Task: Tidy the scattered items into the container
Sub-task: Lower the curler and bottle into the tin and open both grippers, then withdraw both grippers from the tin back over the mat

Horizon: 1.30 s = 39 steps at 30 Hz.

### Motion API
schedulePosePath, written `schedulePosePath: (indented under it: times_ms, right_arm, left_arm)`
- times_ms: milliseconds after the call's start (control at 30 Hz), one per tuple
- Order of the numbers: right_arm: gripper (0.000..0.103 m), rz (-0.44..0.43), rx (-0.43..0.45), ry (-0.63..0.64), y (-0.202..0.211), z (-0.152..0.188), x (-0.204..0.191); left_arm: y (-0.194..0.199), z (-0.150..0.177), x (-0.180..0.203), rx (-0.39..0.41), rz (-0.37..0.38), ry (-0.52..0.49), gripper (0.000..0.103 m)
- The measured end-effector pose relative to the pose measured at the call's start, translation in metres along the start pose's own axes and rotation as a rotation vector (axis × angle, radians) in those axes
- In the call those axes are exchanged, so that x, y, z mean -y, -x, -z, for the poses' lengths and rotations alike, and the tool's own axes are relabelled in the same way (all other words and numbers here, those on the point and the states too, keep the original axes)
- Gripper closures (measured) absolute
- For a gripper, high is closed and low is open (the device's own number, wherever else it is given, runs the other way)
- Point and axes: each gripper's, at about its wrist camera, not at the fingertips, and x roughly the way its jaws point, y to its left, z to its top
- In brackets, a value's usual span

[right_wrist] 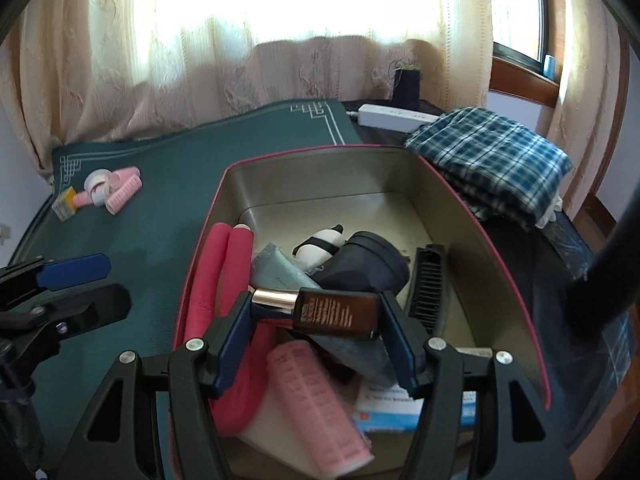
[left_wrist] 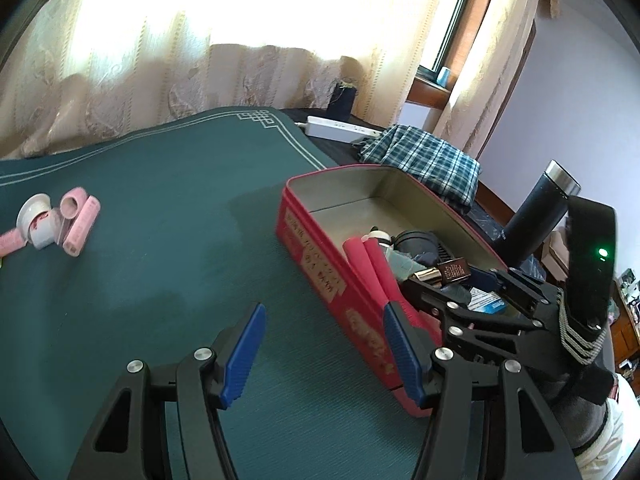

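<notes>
Plaid cloth [right_wrist: 492, 160], power strip [right_wrist: 394, 115], dark flask [left_wrist: 536, 216].

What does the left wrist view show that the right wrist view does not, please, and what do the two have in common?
Only the left wrist view shows the dark flask standing beyond the tin, and the right gripper's body from outside, reaching over the tin.

Only the right wrist view shows the pink roller lying in the tin's near end, the black comb and the yellow item on the mat.

Both show the red tin, the brown bottle clamped in the right gripper, the green mat, the leftover pink rollers, the plaid cloth and the curtains.
</notes>
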Motion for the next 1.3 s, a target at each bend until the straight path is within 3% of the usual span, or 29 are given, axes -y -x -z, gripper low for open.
schedulePosePath:
  times_ms: [667, 733, 800, 1000, 1300]
  right_arm:
    - [0.037, -0.038, 0.156, -0.171, 0.059, -0.004, 0.018]
    - [0.037, -0.045, 0.164, -0.174, 0.062, -0.004, 0.015]
    - [0.037, -0.058, 0.171, -0.171, 0.064, -0.005, 0.008]
    - [0.032, -0.117, 0.169, -0.122, 0.061, -0.008, -0.025]
    - [0.028, -0.200, 0.128, -0.038, 0.042, -0.010, -0.085]
  left_arm:
    - [0.014, 0.011, -0.014, 0.011, 0.014, 0.023, 0.040]
    - [0.016, 0.013, -0.017, 0.012, 0.012, 0.031, 0.035]
    - [0.018, 0.014, -0.021, 0.017, 0.009, 0.042, 0.031]
    - [0.026, 0.019, -0.042, 0.030, -0.009, 0.082, 0.030]
    - [0.042, 0.031, -0.107, 0.041, -0.090, 0.205, 0.030]
